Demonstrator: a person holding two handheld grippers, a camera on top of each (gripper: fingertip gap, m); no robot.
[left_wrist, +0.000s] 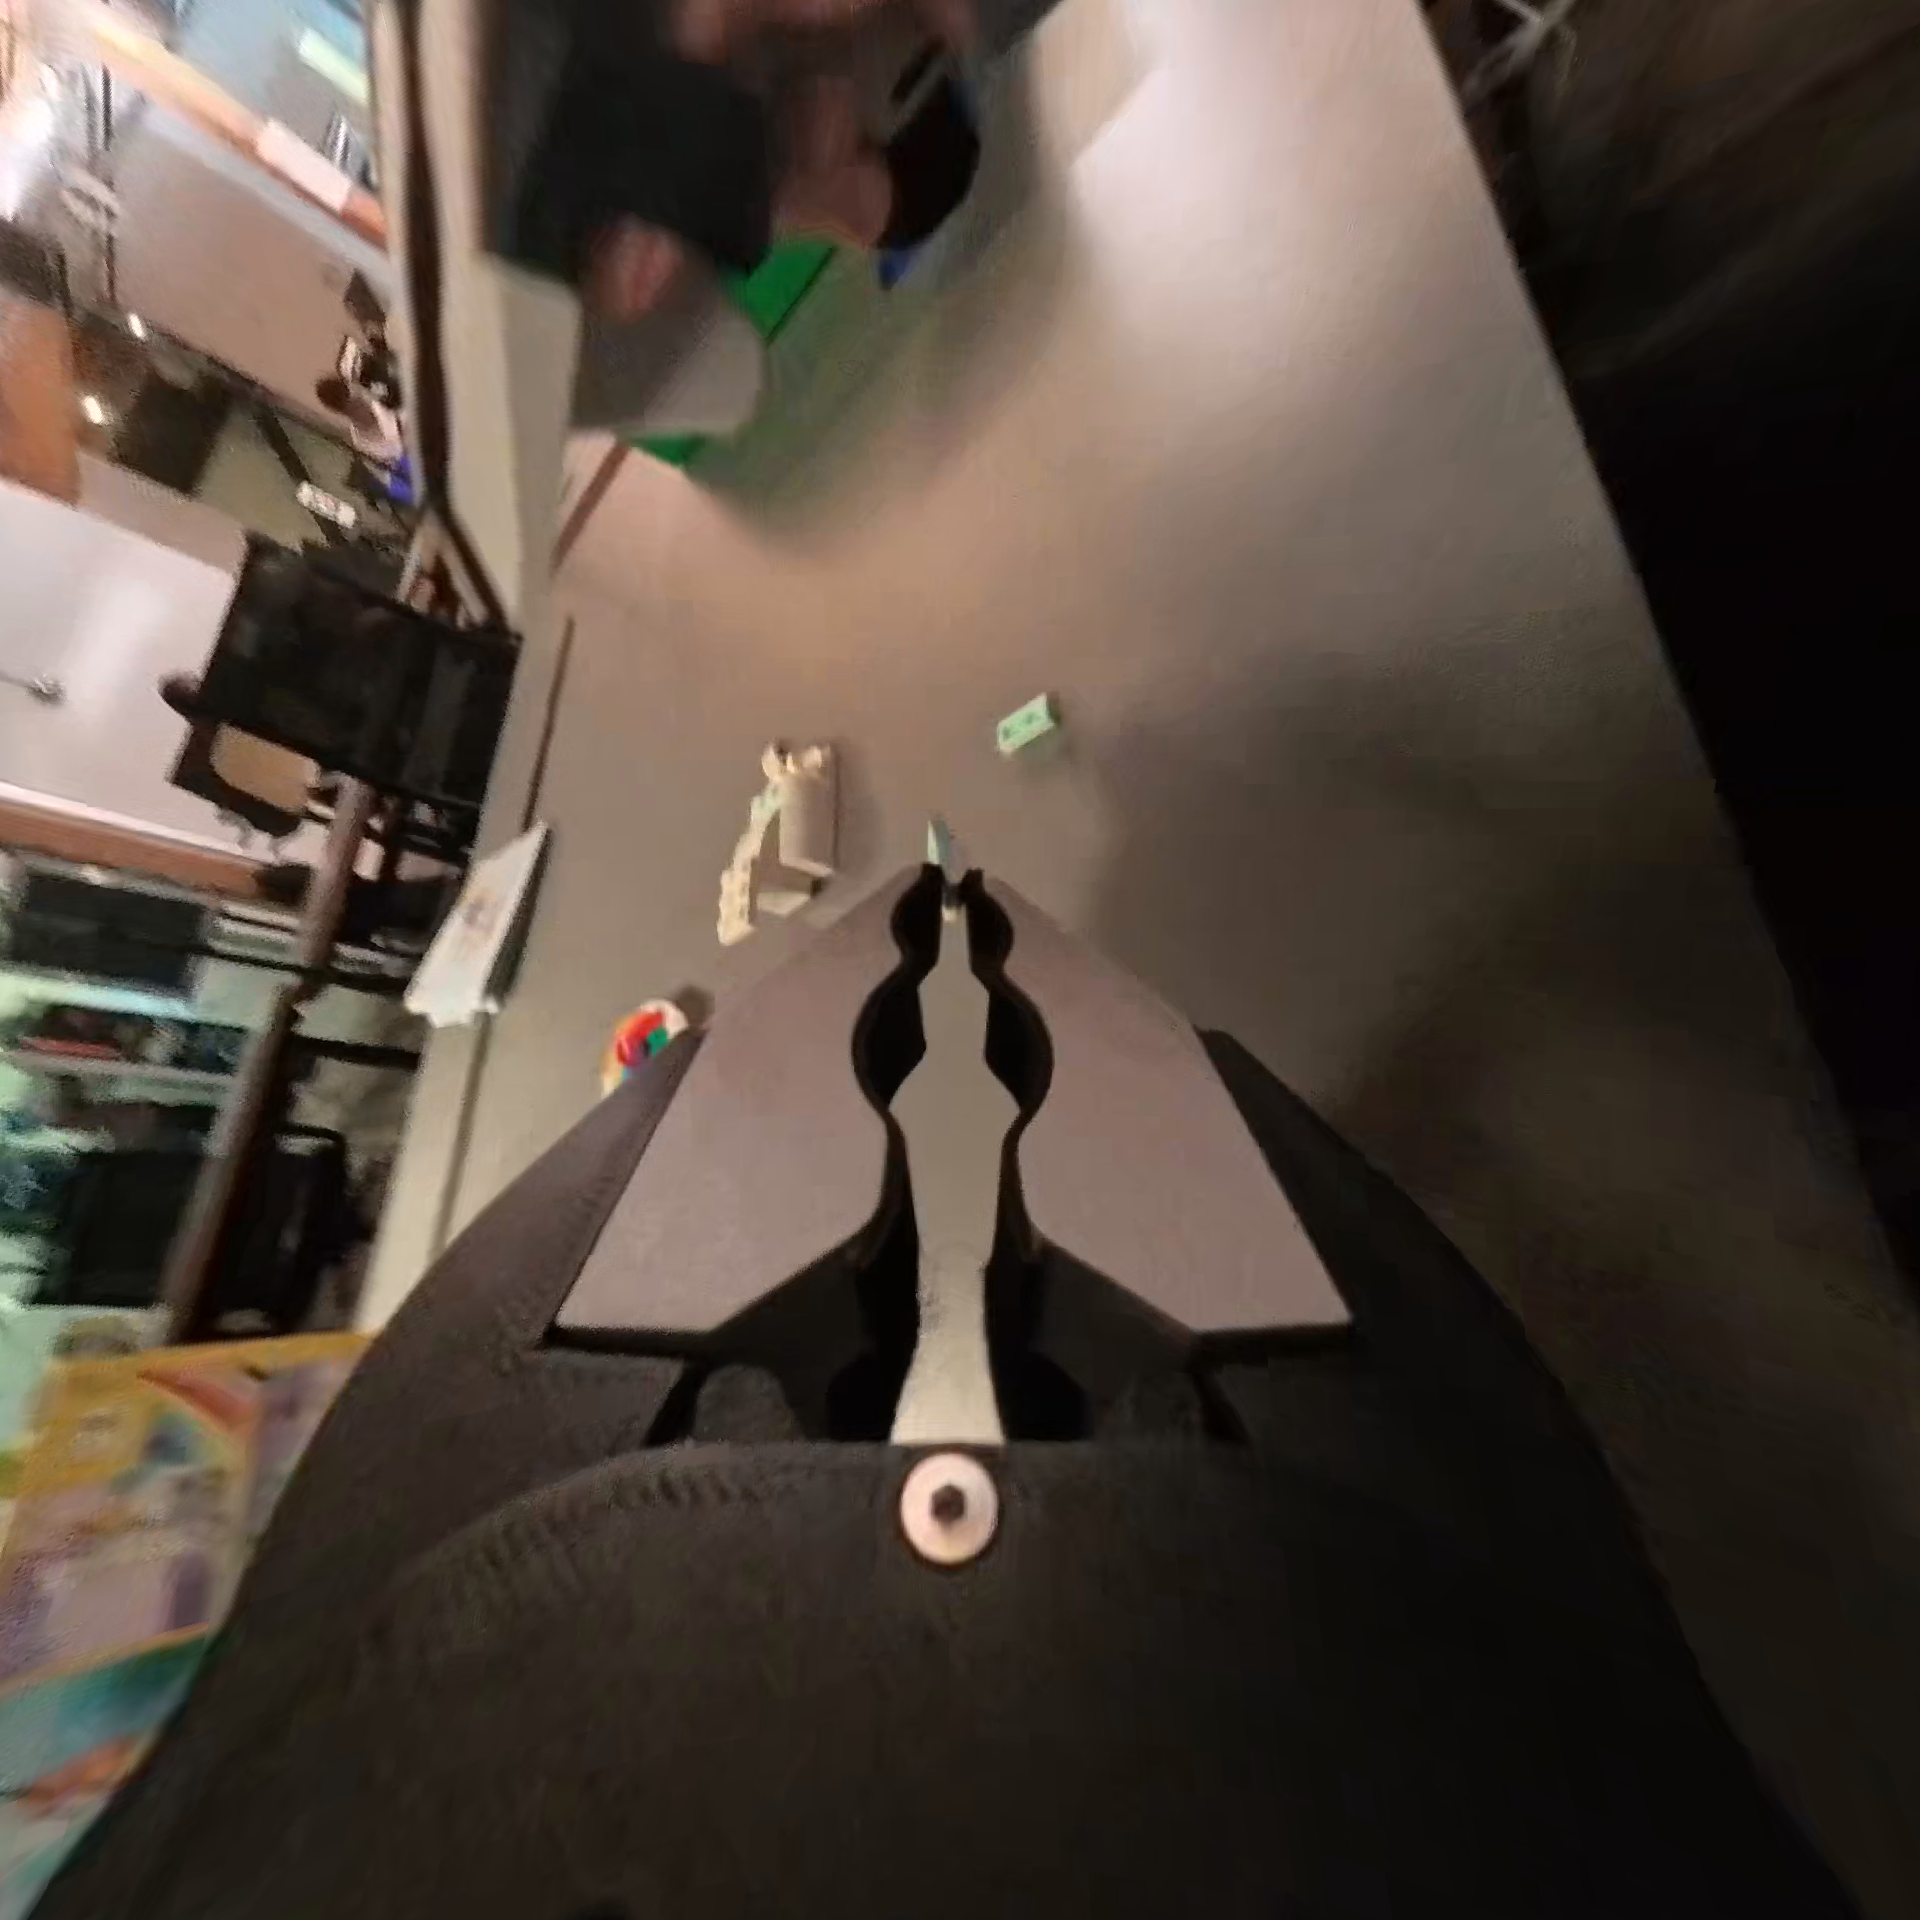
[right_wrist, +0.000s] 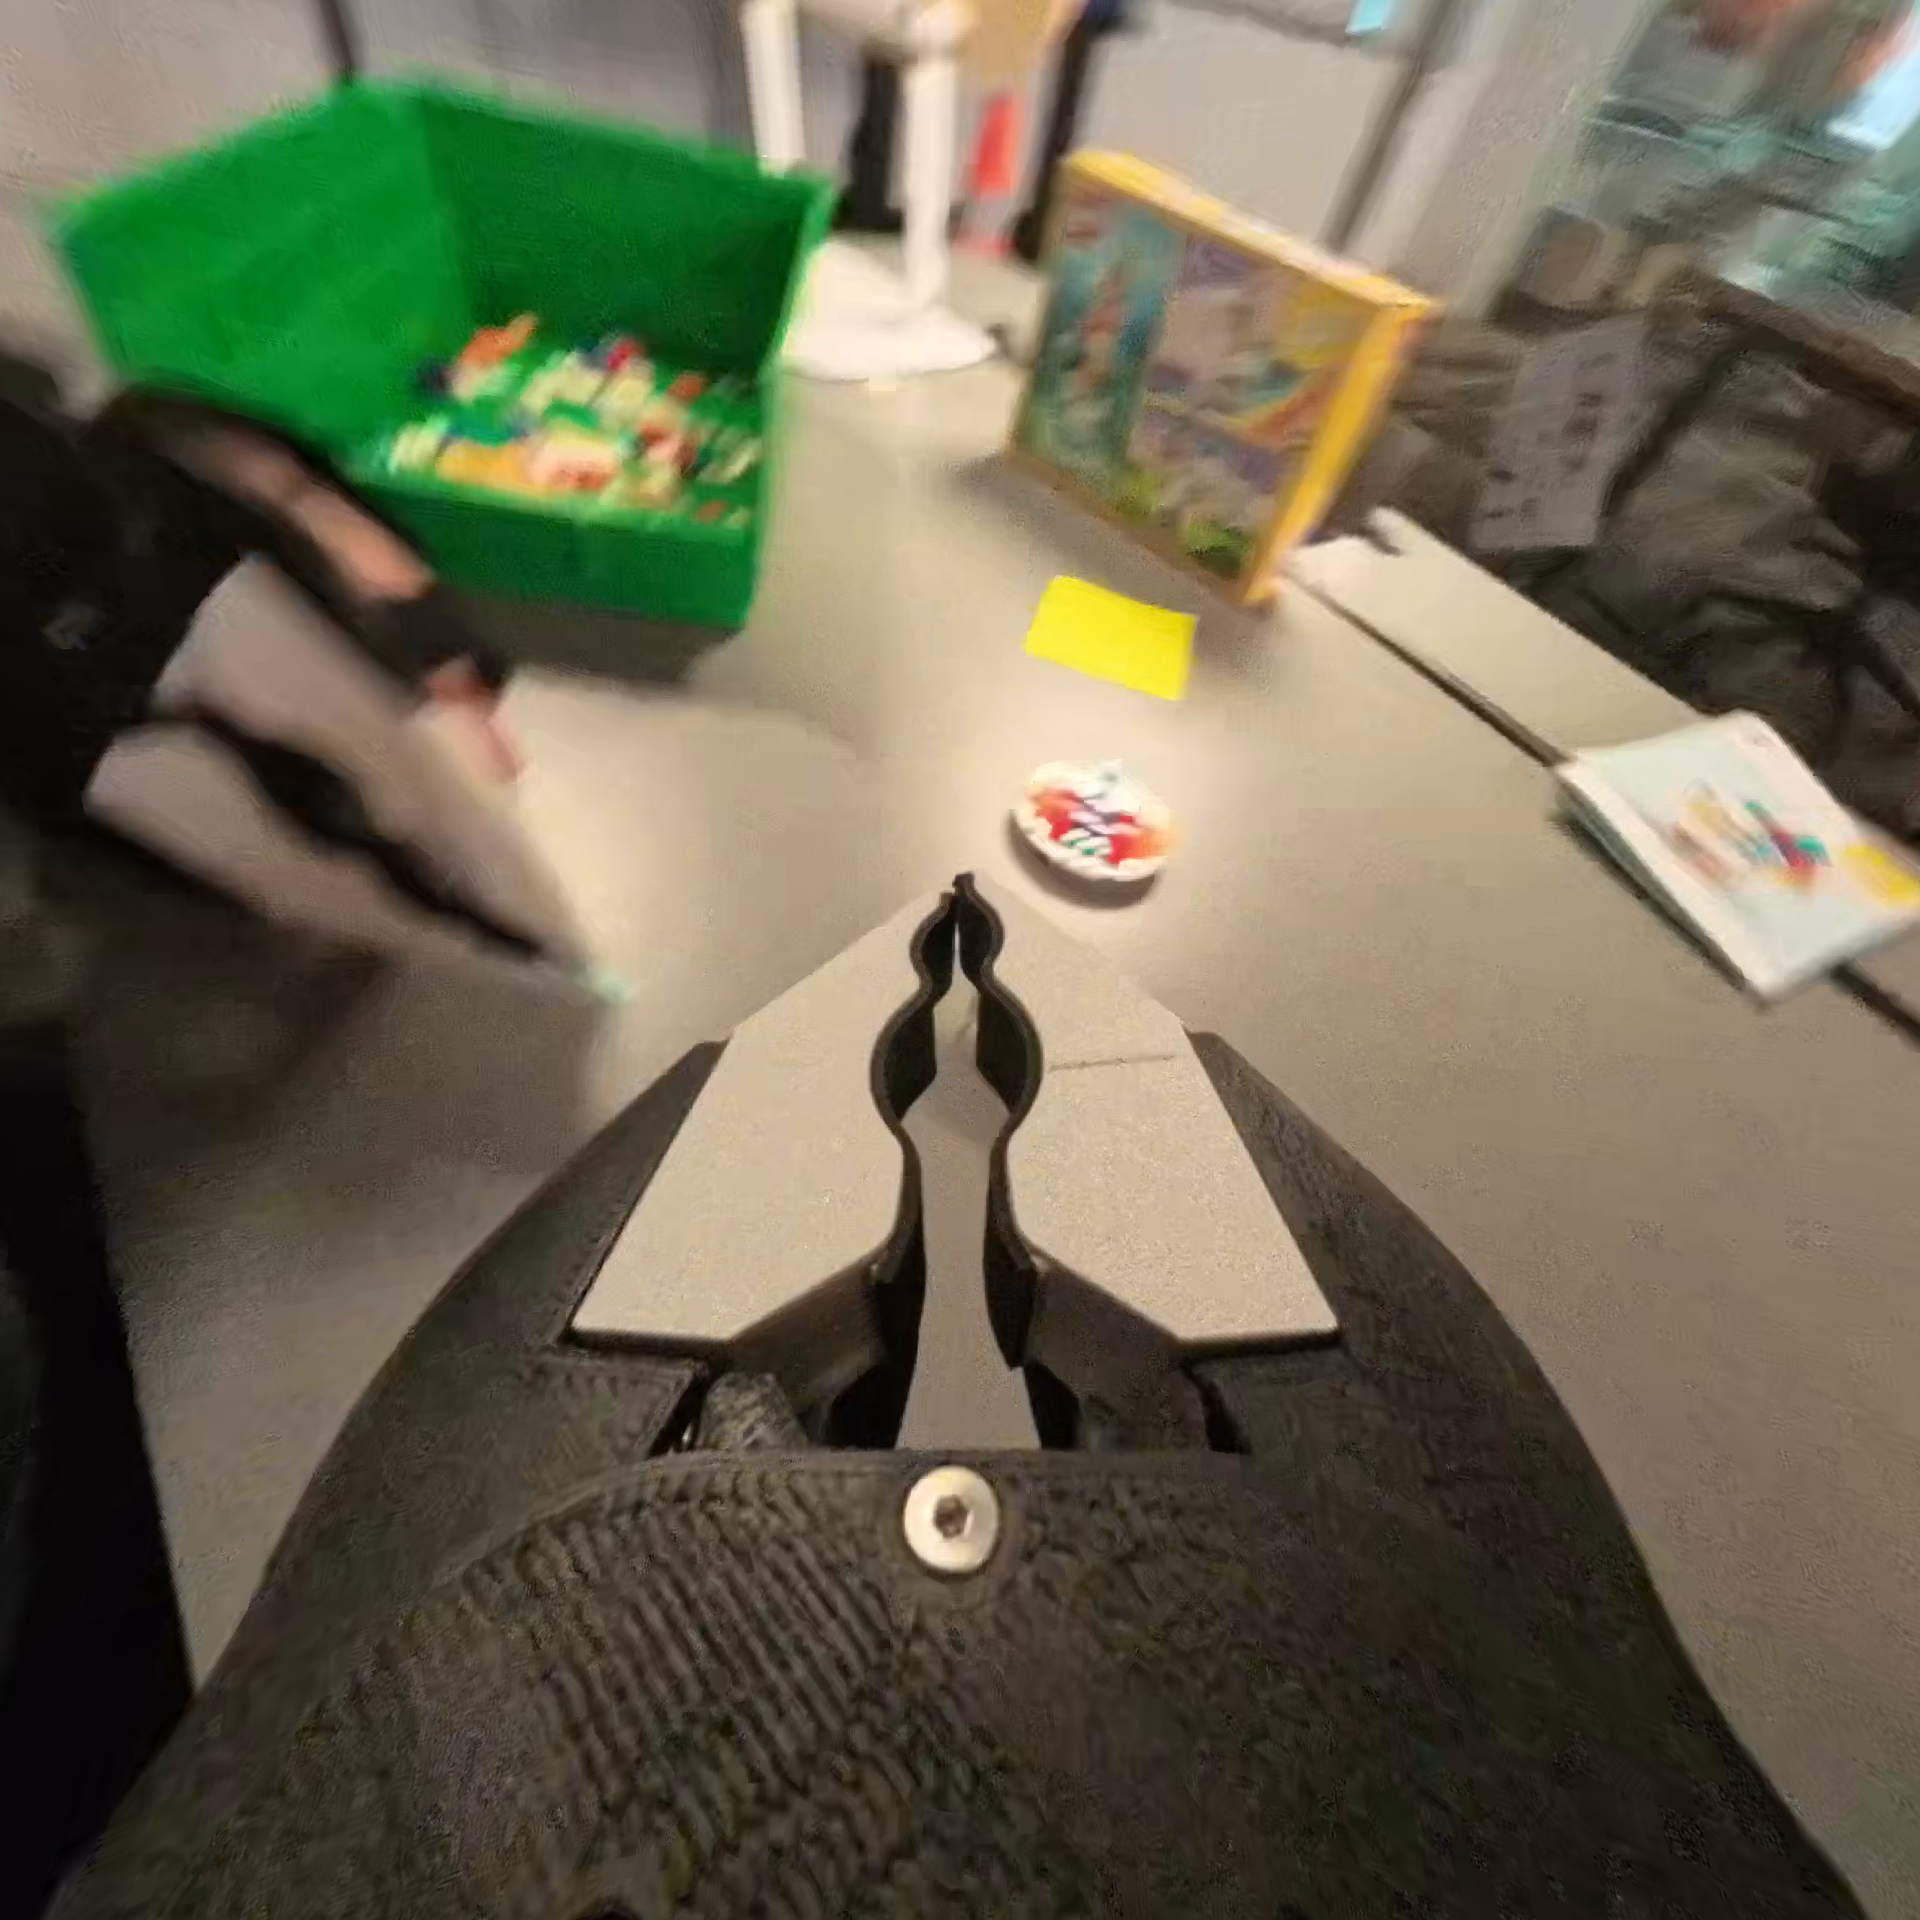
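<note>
Two black grippers with grey finger plates show over a grey table (right_wrist: 1403, 1143). Seen from its own wrist camera, the left gripper (left_wrist: 944, 883) sits at frame centre, its tips pinched on a small pale mint piece (left_wrist: 941, 847) that pokes out just beyond them. Just left of those tips lies a white brick assembly (left_wrist: 781, 847), and a little to the upper right, apart from it, a small mint green brick (left_wrist: 1027, 721). A white dish of coloured bits (left_wrist: 641, 1039) peeks out at the left edge of the finger. In the right wrist view, the right gripper (right_wrist: 964, 896) is at centre with its tips pressed together on nothing, hanging over bare tabletop. Just beyond it, slightly right, is the same dish (right_wrist: 1096, 821), then a yellow sticky note (right_wrist: 1112, 636). A green bin (right_wrist: 582, 566) of mixed bricks fills the upper left, a yellow toy box (right_wrist: 1221, 369) stands upper right, and a booklet (right_wrist: 1745, 862) lies at the right edge. The left gripper (right_wrist: 603, 982) appears blurred at middle left.
</note>
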